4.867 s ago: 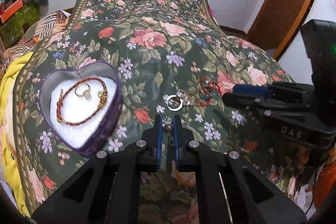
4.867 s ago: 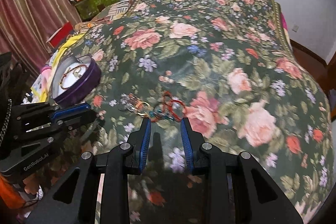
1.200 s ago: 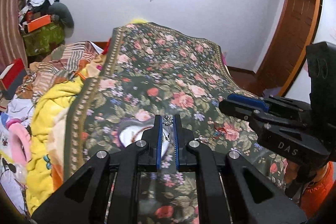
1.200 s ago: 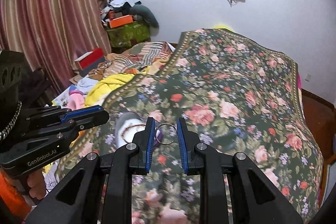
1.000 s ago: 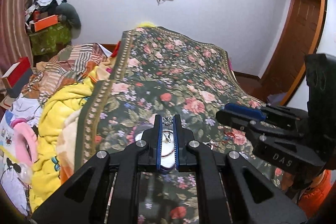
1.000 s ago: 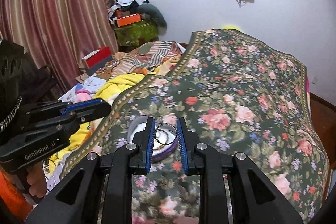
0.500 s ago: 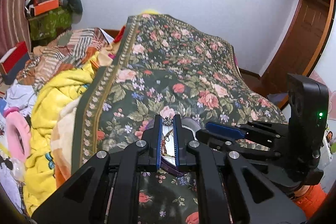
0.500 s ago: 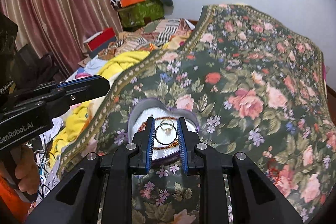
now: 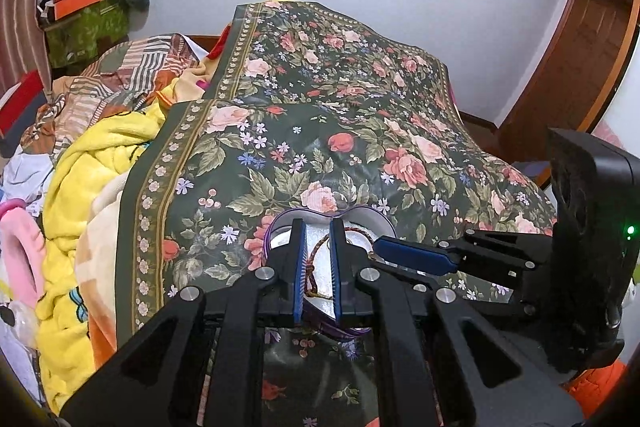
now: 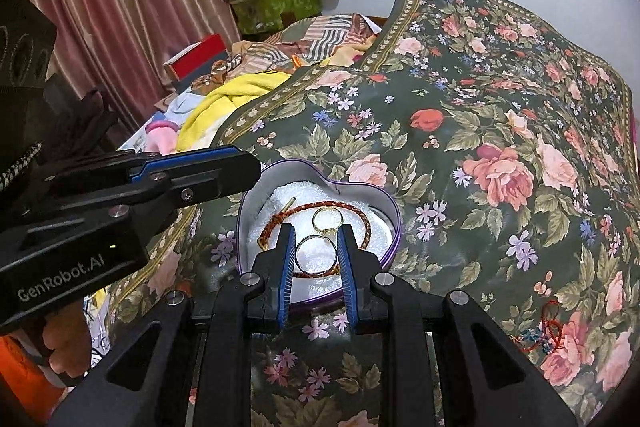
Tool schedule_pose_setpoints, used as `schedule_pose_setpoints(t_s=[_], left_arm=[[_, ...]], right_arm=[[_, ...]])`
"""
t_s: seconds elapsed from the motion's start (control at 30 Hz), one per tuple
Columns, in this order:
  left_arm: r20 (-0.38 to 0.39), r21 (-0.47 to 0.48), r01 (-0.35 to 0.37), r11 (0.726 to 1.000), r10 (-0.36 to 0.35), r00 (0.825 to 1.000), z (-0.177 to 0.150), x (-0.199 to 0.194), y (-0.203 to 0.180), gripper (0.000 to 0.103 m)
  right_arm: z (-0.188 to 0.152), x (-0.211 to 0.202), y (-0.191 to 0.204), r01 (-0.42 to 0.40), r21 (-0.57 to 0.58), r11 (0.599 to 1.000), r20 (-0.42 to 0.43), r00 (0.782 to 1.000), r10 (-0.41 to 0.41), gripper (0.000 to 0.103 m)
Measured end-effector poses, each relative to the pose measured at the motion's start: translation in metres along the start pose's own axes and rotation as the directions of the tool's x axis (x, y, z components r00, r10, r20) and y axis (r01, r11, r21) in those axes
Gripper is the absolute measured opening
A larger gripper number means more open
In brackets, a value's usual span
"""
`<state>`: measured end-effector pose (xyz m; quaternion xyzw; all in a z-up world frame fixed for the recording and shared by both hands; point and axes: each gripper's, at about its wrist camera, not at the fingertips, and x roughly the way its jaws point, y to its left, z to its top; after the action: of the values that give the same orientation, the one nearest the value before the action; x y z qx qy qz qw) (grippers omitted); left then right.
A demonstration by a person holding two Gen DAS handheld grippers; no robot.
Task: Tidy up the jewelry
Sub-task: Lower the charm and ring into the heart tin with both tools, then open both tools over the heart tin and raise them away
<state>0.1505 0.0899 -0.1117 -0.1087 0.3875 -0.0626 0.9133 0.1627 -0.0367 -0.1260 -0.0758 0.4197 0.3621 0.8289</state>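
A: Where is the silver ring [image 10: 316, 249]?

B: Clamped between the right gripper [image 10: 316, 259] fingers, over the heart-shaped tin [image 10: 394, 217] on the floral bedspread [image 10: 500, 131], above the braided bracelet [image 10: 362, 215].

A: And the left gripper [image 9: 317, 263]?

B: Jaws slightly apart above the tin; any contents, cannot tell.

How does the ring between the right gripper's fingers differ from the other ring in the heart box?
The silver ring is plain, sits between the right gripper fingers, and looks larger. The gold ring carries a small setting and lies loose on the white padding, inside the braided bracelet loop. Both are thin metal bands over the purple heart box.
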Motion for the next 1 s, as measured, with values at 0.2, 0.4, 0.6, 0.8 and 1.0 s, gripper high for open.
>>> schedule_pose_setpoints(t_s=[0.2,0.4,0.6,0.8,1.0], left_arm=[[0.008,-0.019,-0.022,1.000,0.022,1.000,0.002,-0.005,0.003,0.018],[0.039,-0.010,-0.055,0.998,0.055,0.998,0.003,-0.017,0.003,0.032],[0.052,-0.009,-0.073,0.997,0.073,0.996,0.003,-0.027,0.002,0.032],[0.064,-0.004,-0.077,0.997,0.077,0.995,0.001,-0.039,-0.004,0.032],[0.078,0.009,-0.073,0.997,0.073,0.994,-0.002,-0.052,-0.018,0.032]], right_arm=[[0.000,0.004,-0.001,0.010,-0.005,1.000,-0.024,1.000,-0.010,0.021],[0.000,-0.004,-0.003,0.010,0.012,1.000,-0.009,1.000,-0.010,0.033],[0.002,-0.020,-0.002,0.025,0.007,1.000,0.018,1.000,-0.025,0.033],[0.000,-0.040,-0.006,0.047,0.019,0.999,0.050,0.998,-0.048,0.033],[-0.003,-0.069,-0.016,0.080,0.042,0.996,0.091,0.992,-0.084,0.033]])
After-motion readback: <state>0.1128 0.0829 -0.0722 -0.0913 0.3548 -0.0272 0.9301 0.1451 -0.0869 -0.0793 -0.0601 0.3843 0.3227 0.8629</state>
